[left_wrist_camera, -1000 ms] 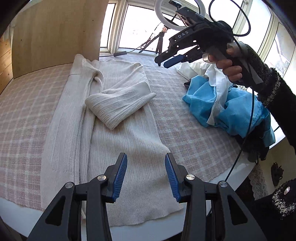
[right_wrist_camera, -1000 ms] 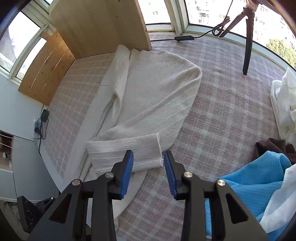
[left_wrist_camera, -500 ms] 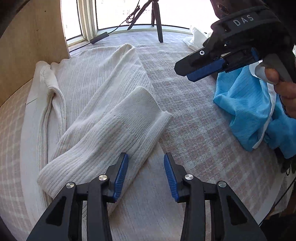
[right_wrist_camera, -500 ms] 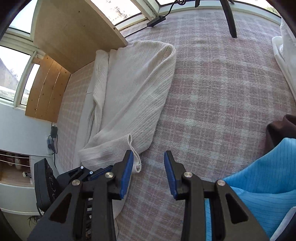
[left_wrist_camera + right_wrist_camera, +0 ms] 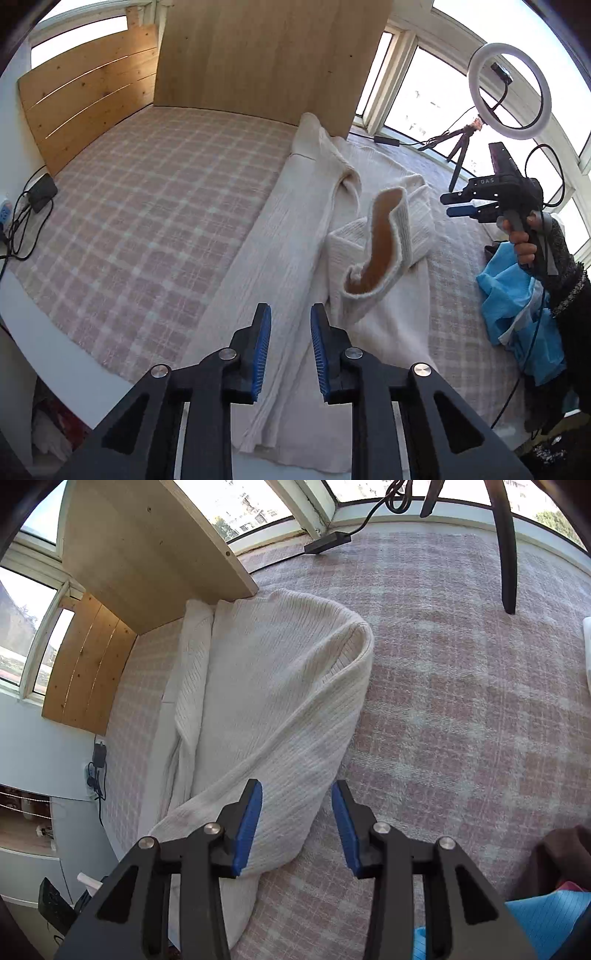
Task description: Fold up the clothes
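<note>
A cream ribbed-knit sweater [image 5: 295,236] lies lengthwise on the pink plaid bedspread [image 5: 147,206], its collar end up against the light wooden board [image 5: 266,55] that stands at the far side, its hem reaching the near edge of the bed. One sleeve is folded across the body, and its ribbed cuff [image 5: 384,243] stands up off the fabric, curled open so the inside shows. The left gripper [image 5: 290,347] hovers above the lower half of the sweater with its blue-padded jaws a moderate gap apart and nothing between them. In the left wrist view the right gripper [image 5: 456,205] is held in the air off to the side of the cuff by a hand [image 5: 524,240] in a dark knit sleeve, clear of the cloth; its own camera shows the jaws set wide apart and empty, above the folded sleeve and the right edge of the sweater [image 5: 273,686]. A crumpled blue garment [image 5: 517,310] lies on the bedspread well to the right of the sweater, below the hand. A ring light [image 5: 509,92] on a small tripod stands by the windows beyond
</note>
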A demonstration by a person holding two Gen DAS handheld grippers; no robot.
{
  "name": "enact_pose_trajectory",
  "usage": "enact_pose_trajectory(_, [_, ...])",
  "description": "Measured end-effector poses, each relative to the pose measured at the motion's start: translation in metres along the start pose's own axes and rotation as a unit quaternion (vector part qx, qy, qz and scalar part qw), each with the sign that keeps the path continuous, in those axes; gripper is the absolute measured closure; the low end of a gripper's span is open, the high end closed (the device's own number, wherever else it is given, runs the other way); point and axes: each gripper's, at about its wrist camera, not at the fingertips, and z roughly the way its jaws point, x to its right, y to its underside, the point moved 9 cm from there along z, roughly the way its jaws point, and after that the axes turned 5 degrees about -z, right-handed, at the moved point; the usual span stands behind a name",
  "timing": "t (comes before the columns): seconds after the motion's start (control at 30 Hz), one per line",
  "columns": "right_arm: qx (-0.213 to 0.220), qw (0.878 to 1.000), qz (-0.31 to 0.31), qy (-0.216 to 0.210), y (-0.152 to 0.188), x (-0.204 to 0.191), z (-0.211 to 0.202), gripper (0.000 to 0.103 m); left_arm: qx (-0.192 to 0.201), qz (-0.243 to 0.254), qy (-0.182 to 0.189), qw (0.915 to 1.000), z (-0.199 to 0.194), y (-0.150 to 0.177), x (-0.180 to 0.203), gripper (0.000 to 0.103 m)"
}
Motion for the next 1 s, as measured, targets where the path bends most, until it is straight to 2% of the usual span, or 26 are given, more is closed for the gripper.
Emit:
enact_pose_trajectory(0.03, [-0.007,1.0,-0.007,0.003,-0.001,-0.006,0.007,0.064,-0.001,-0.004,-0.022,0.9998,-0.001,0.004,-0.012,0.078])
enact_pose_trajectory(0.1, [-0.022,1.0,-0.022,0.002,0.005,-0.019,0.017,0.064,-0.003,0.002,-0.03,0.9996,0.0,0.004,-0.013,0.077])
enact_pose_trajectory(0.13, [-0.03,0.999,-0.029,0.001,0.007,-0.026,0.022,0.064,-0.001,0.012,-0.02,0.9997,0.0,0.001,-0.007,0.075])
enact_pose_trajectory(0.2, [-0.036,0.999,-0.028,-0.003,0.013,-0.03,0.026,0.064,0.001,0.033,0.014,0.9994,0.001,-0.003,0.013,0.064])
enact_pose_trajectory(0.27, [-0.037,0.999,-0.019,-0.009,0.02,-0.029,0.027,0.064,-0.008,0.074,0.036,0.9966,0.003,0.002,0.036,0.062])
enact_pose_trajectory(0.37, [-0.039,0.999,-0.006,-0.018,0.029,-0.028,0.028,0.064,-0.041,0.133,0.054,0.9888,0.011,0.027,0.062,0.059])
enact_pose_trajectory(0.47, [-0.04,0.999,0.007,-0.027,0.038,-0.027,0.029,0.064,-0.075,0.19,0.071,0.9763,0.019,0.053,0.087,0.056])
enact_pose_trajectory(0.6, [-0.042,0.998,0.025,-0.038,0.051,-0.025,0.03,0.064,-0.096,0.241,0.039,0.9651,0.044,0.074,0.094,0.055])
enact_pose_trajectory(0.73, [-0.046,0.998,0.03,-0.038,0.056,-0.027,0.036,0.064,-0.107,0.232,0.047,0.9657,0.06,0.079,0.085,0.06])
enact_pose_trajectory(0.77, [-0.047,0.998,0.031,-0.037,0.056,-0.029,0.038,0.064,-0.107,0.221,0.051,0.9681,0.06,0.075,0.082,0.073])
enact_pose_trajectory(0.8, [-0.05,0.998,0.029,-0.036,0.056,-0.03,0.039,0.064,-0.109,0.208,0.054,0.9706,0.06,0.07,0.078,0.092])
enact_pose_trajectory(0.83, [-0.05,0.998,0.027,-0.034,0.056,-0.031,0.04,0.064,-0.112,0.178,0.073,0.9749,0.057,0.064,0.074,0.097])
enact_pose_trajectory(0.9, [-0.049,0.998,0.018,-0.03,0.055,-0.035,0.042,0.064,-0.119,0.109,0.12,0.9797,0.048,0.05,0.064,0.097])
enact_pose_trajectory(1.0, [-0.041,0.999,0.002,-0.026,0.052,-0.042,0.043,0.064,-0.107,0.019,0.181,0.9774,0.026,0.028,0.051,0.097])
